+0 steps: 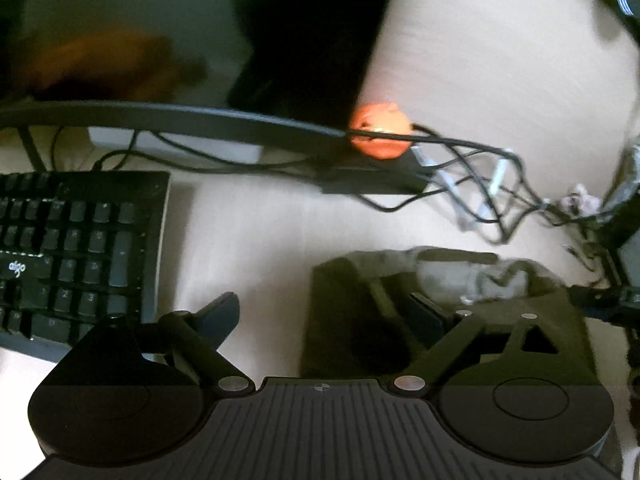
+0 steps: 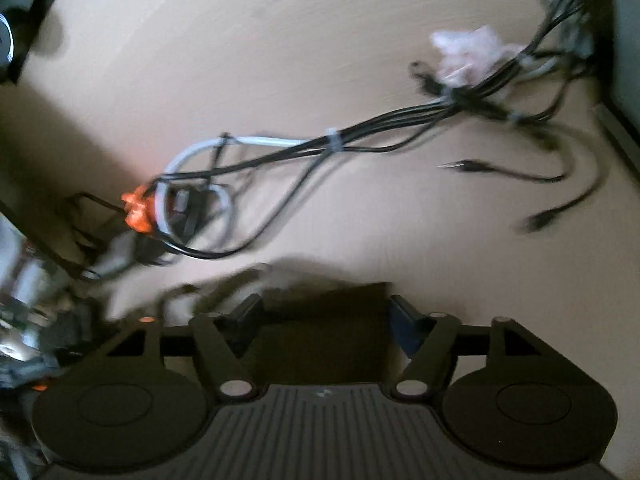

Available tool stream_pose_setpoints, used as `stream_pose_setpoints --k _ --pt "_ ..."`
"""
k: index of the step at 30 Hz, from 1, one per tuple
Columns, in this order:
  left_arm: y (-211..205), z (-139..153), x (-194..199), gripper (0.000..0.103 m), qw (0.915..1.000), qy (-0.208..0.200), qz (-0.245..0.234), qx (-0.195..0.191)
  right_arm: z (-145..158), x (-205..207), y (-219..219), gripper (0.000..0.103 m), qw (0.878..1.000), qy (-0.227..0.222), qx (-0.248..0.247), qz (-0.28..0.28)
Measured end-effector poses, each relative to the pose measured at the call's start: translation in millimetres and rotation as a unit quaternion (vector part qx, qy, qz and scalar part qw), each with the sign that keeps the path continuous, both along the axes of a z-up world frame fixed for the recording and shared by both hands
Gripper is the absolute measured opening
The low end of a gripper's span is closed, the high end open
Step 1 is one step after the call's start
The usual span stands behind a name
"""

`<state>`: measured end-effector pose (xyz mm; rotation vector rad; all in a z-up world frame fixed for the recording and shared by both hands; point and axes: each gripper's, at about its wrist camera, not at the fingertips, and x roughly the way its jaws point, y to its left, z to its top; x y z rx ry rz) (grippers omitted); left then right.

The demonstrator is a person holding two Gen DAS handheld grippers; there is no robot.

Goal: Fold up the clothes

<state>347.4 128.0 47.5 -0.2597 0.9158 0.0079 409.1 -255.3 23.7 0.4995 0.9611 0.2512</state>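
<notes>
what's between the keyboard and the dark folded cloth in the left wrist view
Only bare tabletop lies between the keyboard and the dark folded cloth in the left wrist view. Closer in, the open left claw straddles that gap.

Both views look forward and steeply down along their own fingers, close above a pale desk (image 1: 260, 232). The left wrist view has a black keyboard (image 1: 76, 248) left of its fingers, a dark folded garment (image 1: 360, 312) at its right finger and tangled cables (image 1: 472, 184) beyond. The right wrist view has the garment (image 2: 328, 320) between its fingers and the cables (image 2: 320, 148) ahead. The views share the garment, the cables and an orange object (image 1: 380, 136) (image 2: 138, 212) among them
</notes>
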Motion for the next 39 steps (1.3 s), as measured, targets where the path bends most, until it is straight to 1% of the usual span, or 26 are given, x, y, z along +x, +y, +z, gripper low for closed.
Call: stream_pose_setpoints --k 2,3,4,5,7,8,9,10,11,12,13,15,16,17,18,19,21,22,24,26,29,31,33,36,38,39 --pt "-1.4 -8.2 11.2 0.094 1.0 0.007 0.002 -0.004 -0.8 6.2 11.1 0.076 1.0 -0.006 0.003 0.021" --pt "-2.1 -12.4 16.9 0.094 0.9999 0.011 0.003 -0.006 -0.4 9.0 17.8 0.072 0.999 -0.009 -0.005 0.036" --pt "-3.9 -15.6 21.2 0.092 0.9999 0.013 0.001 -0.005 -0.2 11.6 25.5 0.051 0.998 -0.007 -0.018 0.058" --pt "-7.6 -17.2 23.2 0.089 0.9999 0.011 -0.008 0.002 0.0 14.2 33.3 0.034 0.996 -0.005 -0.031 0.08" --pt "-15.5 -19.5 26.4 0.054 0.9994 0.007 -0.028 0.017 0.6 15.9 40.6 0.034 0.993 -0.002 -0.036 0.113" --pt "-19.9 -18.8 26.4 0.052 0.9987 0.005 -0.042 0.028 1.6 15.6 42.1 0.034 0.992 -0.008 -0.044 0.121" --pt "-22.5 -18.4 26.4 0.054 0.9982 0.005 -0.051 0.031 1.6 16.3 41.5 0.036 0.991 -0.015 -0.047 0.121" --pt "-23.8 -18.3 26.6 0.059 0.998 0.004 -0.055 0.031 1.6 17.0 40.9 0.037 0.991 -0.021 -0.05 0.121" --pt "-24.8 -18.9 27.5 0.067 0.9979 0.004 -0.055 0.033 0.1 19.0 40.0 0.037 0.991 -0.025 -0.046 0.12" --pt "-25.6 -20.0 29.0 0.082 0.998 0.004 -0.053 0.036 -1.5 21.0 39.1 0.038 0.992 -0.029 -0.041 0.119" --pt "-26.6 -21.2 30.5 0.087 0.998 0.003 -0.05 0.039 -3.1 23.1 38.2 0.038 0.992 -0.033 -0.036 0.117" --pt "-30.6 -24.7 34.2 0.086 0.9977 0.003 -0.049 0.046 -4.2 23.3 43.7 0.035 0.99 -0.034 -0.033 0.133" --pt "-34.1 -25.1 35.0 0.083 0.9972 -0.001 -0.053 0.053 -4.5 21.7 46.9 0.027 0.989 -0.031 -0.033 0.142" --pt "-38.5 -25.3 34.9 0.079 0.9962 -0.006 -0.061 0.061 -4.7 20.0 50.2 0.023 0.987 -0.028 -0.033 0.152" --pt "-43.3 -24.8 33.6 0.065 0.9948 -0.011 -0.072 0.072 -2.5 16.8 51.9 0.02 0.987 -0.031 -0.032 0.156" --pt "-48.3 -24.1 32.0 0.045 0.993 -0.015 -0.083 0.083 -0.2 13.4 53.6 0.018 0.986 -0.034 -0.032 0.16" --pt "-58.4 -21.7 27.2 0.024 0.9887 -0.02 -0.104 0.107 9.4 5.6 53.6 0.017 0.986 -0.043 -0.023 0.161" --pt "-61.3 -18.5 23.9 0.016 0.9871 -0.023 -0.112 0.112 16.9 1.0 51.7 0.016 0.986 -0.048 -0.015 0.157" --pt "-63.4 -1.8 11.0 0.013 0.9847 -0.04 -0.128 0.112 40.6 -17.1 45.8 0.016 0.986 -0.068 -0.003 0.15" --pt "-60.2 25.5 -10.0 0.012 0.9828 -0.069 -0.138 0.101 67.5 -41.3 39.3 0.015 0.985 -0.09 0.006 0.146" --pt "-50.1 69.0 -62.8 0.012 0.9758 -0.121 -0.16 0.087 100.3 -98.4 36.1 0.015 0.983 -0.113 -0.008 0.145" --pt "-42.8 83.1 -102.0 0.012 0.9715 -0.136 -0.177 0.079 109.3 -137.8 36.2 0.015 0.984 -0.104 -0.017 0.147" --pt "-33.3 79.2 -136.7 0.012 0.9713 -0.126 -0.191 0.066 105.5 -178.1 40.7 0.015 0.984 -0.084 -0.04 0.151" --pt "-24.1 54.0 -181.2 0.014 0.9709 -0.093 -0.214 0.054 82.5 -229.3 52.2 0.015 0.983 -0.039 -0.09 0.156" --pt "-16.0 35.9 -204.6 0.021 0.9712 -0.065 -0.229 0.015 67.5 -256.4 60.7 0.016 0.976 -0.026 -0.146 0.16" --pt "-10.5 28.6 -213.9 0.029 0.9707 -0.052 -0.235 -0.009 61.5 -268.4 66.0 0.017 0.971 -0.021 -0.175 0.163"
